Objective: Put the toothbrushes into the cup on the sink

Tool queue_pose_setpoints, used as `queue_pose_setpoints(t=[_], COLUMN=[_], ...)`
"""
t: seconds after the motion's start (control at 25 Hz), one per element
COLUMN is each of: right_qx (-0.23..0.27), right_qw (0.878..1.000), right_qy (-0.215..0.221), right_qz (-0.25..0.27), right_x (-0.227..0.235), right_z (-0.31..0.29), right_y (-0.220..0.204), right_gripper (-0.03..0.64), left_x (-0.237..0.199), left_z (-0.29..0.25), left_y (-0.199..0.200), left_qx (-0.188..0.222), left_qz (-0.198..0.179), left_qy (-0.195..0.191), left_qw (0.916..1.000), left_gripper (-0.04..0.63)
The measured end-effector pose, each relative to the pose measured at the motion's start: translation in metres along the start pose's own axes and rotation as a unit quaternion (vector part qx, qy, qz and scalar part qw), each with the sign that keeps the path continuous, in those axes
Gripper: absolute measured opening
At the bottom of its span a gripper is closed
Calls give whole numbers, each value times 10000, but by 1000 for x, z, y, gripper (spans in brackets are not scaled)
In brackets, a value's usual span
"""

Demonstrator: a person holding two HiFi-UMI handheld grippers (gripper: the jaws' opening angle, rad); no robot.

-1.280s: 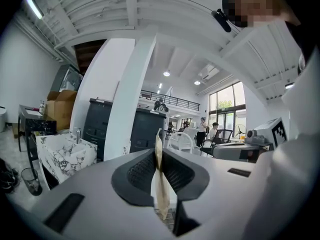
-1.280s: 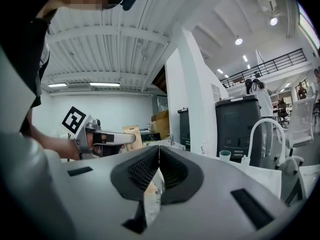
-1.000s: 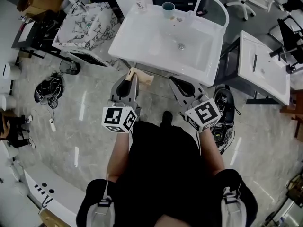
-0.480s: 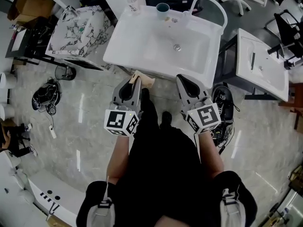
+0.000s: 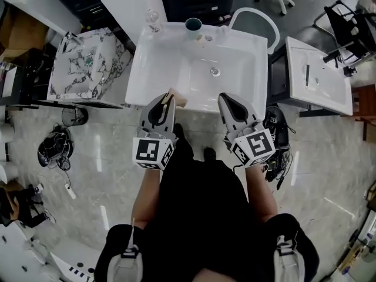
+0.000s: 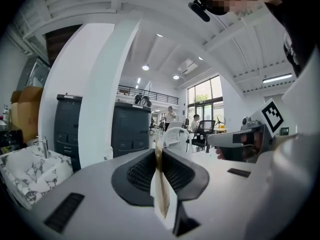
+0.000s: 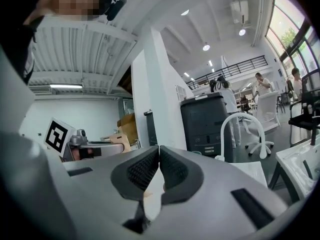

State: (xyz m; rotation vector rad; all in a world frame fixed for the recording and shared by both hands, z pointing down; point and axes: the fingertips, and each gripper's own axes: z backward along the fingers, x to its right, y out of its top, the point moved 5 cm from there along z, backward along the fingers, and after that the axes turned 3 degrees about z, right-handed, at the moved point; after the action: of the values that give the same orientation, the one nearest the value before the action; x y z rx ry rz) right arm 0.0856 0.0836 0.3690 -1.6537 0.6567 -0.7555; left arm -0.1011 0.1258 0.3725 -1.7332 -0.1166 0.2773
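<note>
A teal cup (image 5: pixel 192 24) stands at the back rim of the white sink (image 5: pixel 147 69), beside the white arched faucet (image 5: pixel 254 15). My left gripper (image 5: pixel 167 97) hovers at the sink's front edge, shut on a flat tan toothbrush (image 5: pixel 178 98). In the left gripper view that gripper (image 6: pixel 159 151) clamps the toothbrush (image 6: pixel 160 194) edge-on, and the handle sticks out above and below the jaws. My right gripper (image 5: pixel 225 98) is level with it on the right, jaws pressed together. In the right gripper view the right gripper (image 7: pixel 159 153) shows nothing I can identify between its pads.
A clear bottle (image 5: pixel 153 19) and small bits (image 5: pixel 207 38) sit near the cup. A marble-patterned basin (image 5: pixel 82 69) stands to the left and another white sink (image 5: pixel 317 78) to the right. Cables (image 5: pixel 56 151) lie on the floor, and more clutter (image 5: pixel 276 119) is under the sink's right side.
The person has stepped towards the sink. Both grippers moved forward from over the floor to the sink's front edge. The jaws have not changed.
</note>
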Motion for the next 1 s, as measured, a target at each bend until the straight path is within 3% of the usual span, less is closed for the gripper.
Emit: queue_pose_setpoints(t=[0.2, 0.44, 0.84, 1.0], right_qx=[-160, -287, -493, -451], right_qw=[9991, 9960, 9929, 9921], right_qy=[-332, -726, -962, -981], right_qz=[-187, -428, -495, -641], right_x=[-1, -4, -4, 11], right_z=[-31, -62, -84, -91], right_y=[1, 0, -4, -6], right_gripper=[32, 31, 31, 32], left_x=[-29, -60, -84, -85], left_z=[-23, -42, -75, -88], left_y=[1, 3, -10, -5], left_qx=[7, 214, -127, -151], left_qz=[55, 446, 829, 724], left_qy=[-333, -846, -1175, -1199], left_qw=[9994, 9952, 9895, 9900], left_gripper=[48, 48, 48, 48])
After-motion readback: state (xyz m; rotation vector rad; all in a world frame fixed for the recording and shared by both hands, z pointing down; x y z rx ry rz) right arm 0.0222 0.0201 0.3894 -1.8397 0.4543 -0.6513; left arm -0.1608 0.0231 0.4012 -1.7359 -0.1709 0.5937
